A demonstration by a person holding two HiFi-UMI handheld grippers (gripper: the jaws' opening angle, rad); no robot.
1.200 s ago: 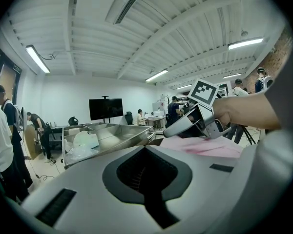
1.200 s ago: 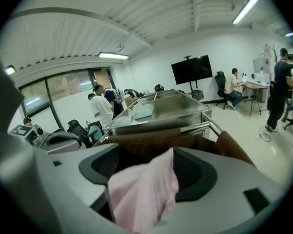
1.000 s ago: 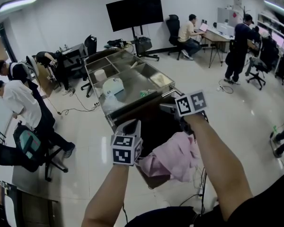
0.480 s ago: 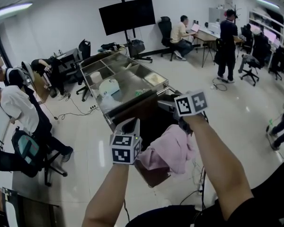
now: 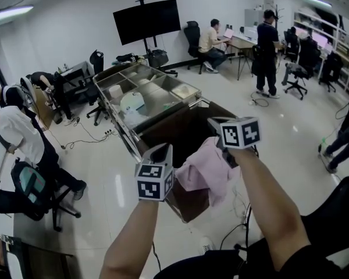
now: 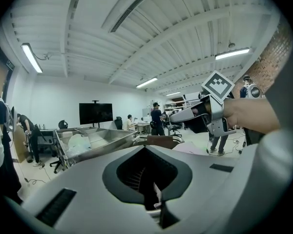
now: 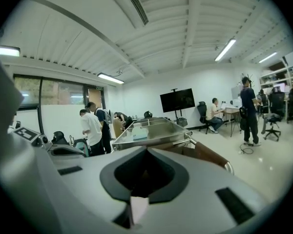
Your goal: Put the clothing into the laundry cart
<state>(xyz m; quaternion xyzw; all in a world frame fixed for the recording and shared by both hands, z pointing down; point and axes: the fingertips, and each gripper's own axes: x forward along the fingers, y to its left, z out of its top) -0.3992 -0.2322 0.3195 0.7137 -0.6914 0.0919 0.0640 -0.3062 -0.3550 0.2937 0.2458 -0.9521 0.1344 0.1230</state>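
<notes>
Right gripper [image 5: 216, 131] has just been closing its jaws and now pinches a pink garment [image 5: 206, 170], which hangs from it over the near rim of the brown cart [image 5: 189, 205]. Left gripper [image 5: 161, 151], with jaws narrow, is just beside the garment's left edge. Behind the cart stands a steel worktop [image 5: 163, 104], and farther off people [image 5: 209, 39] sit at desks.

left gripper [image 5: 161, 150]: jaws together on pink cloth garment [image 5: 206, 168], over brown fabric laundry cart [image 5: 187, 207]'s near corner | right gripper [image 5: 214, 127]: jaws just closed, pinching garment, above cart | forearms outstretched
</notes>
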